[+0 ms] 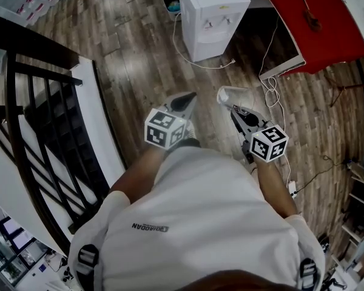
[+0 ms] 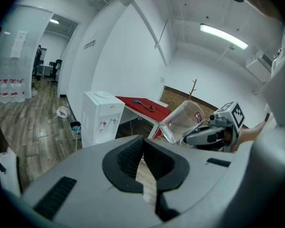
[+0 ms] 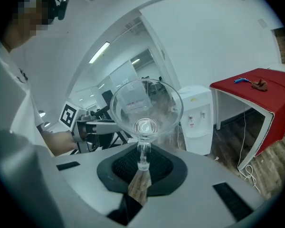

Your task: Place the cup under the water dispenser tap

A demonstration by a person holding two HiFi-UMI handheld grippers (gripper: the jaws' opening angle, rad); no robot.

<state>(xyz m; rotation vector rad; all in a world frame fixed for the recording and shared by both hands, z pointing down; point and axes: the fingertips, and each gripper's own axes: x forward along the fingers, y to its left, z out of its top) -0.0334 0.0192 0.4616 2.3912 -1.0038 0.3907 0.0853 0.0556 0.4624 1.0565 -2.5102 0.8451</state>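
Cup (image 3: 145,109), small label (image 3: 128,97) unreadable, is clamped by the right gripper (image 3: 142,163).

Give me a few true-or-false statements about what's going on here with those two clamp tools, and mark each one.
1. The right gripper is clamped on a clear cup. True.
2. The cup stands under the taps of the water dispenser. False: it is in the air in the gripper, with bare floor between it and the dispenser.
3. The left gripper carries a second cup. False: its jaws are together with nothing between them.
4. A red table stands next to the dispenser. True.
5. The dispenser is black. False: it is white.
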